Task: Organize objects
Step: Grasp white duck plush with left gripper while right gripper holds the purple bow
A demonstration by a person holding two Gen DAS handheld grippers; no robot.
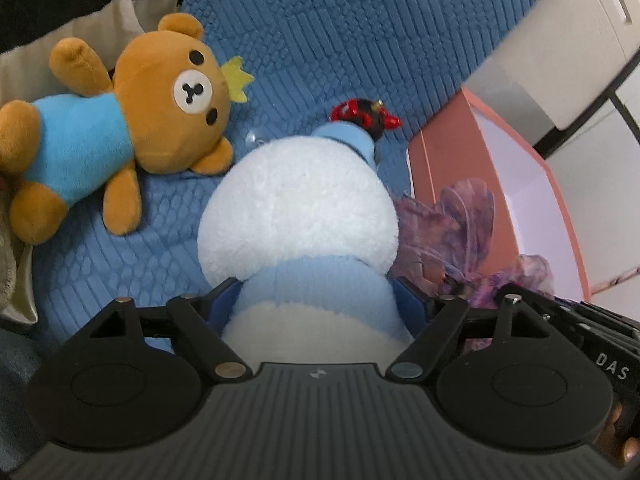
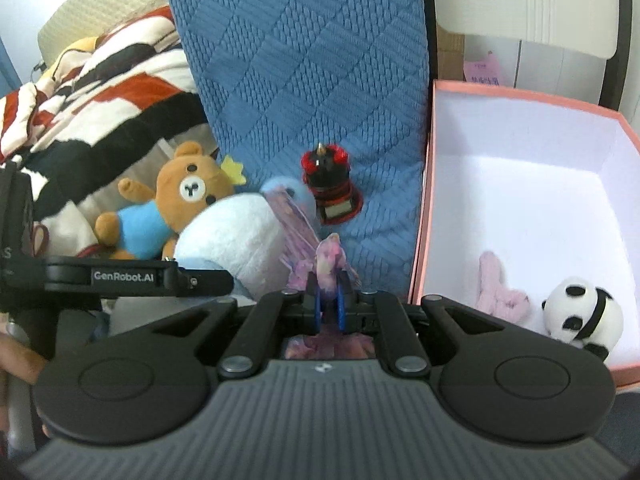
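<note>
The white-and-pale-blue plush (image 1: 298,216) lies on the blue quilt (image 1: 340,32), just left of the pink box (image 2: 430,184), with the left gripper (image 1: 320,304) clamped around its knitted blue band; being soft and bulky, it could squeeze out and drop if lifted quickly. The right gripper (image 2: 329,306) is pressed together on a flimsy purple gauze piece (image 2: 326,264), which may snag that plush or slip free short of the box.
</note>
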